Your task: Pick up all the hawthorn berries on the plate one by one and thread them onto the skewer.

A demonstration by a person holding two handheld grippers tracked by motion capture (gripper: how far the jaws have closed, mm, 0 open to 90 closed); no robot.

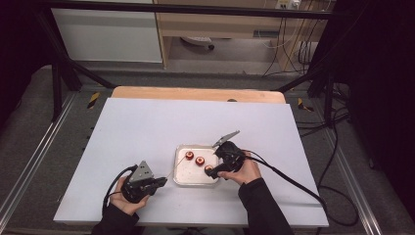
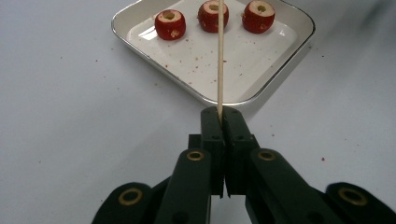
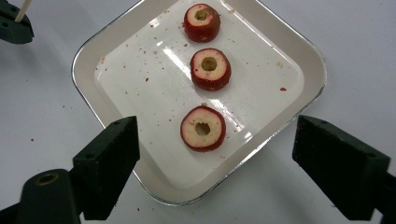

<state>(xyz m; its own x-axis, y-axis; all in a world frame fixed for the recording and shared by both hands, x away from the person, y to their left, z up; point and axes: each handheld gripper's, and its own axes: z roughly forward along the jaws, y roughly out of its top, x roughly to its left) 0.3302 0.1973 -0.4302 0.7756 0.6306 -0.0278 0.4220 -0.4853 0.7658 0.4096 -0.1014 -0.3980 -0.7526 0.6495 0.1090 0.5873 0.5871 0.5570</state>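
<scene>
Skewer [image 2: 220,56] is pinched at its butt end in the left hand-held gripper [image 2: 219,114], jaws shut tight on it, stick running straight forward with the tip over the tray [image 2: 280,60]. Three cored red fruit pieces sit in a row in that tray, each with a hole through the middle; from the left gripper view the skewer lines up with the middle piece [image 2: 213,15]. Right hand-held gripper [image 3: 215,149] hangs over the tray with jaws wide apart, holding nothing, straddling the nearest piece [image 3: 203,128]. Step looks like threading fruit onto the stick. To do it well: close the right jaws on the sides of the nearest piece, light squeeze so it doesn't split, then lift and tip it so the hole faces the skewer tip. Keep the stick level and steady; it's thin and long, so it'll flex if pushed off-axis. Aim for the existing hole, not the flesh. Tray rests on the white tabletop [image 1: 147,132] and may slide if shoved.
</scene>
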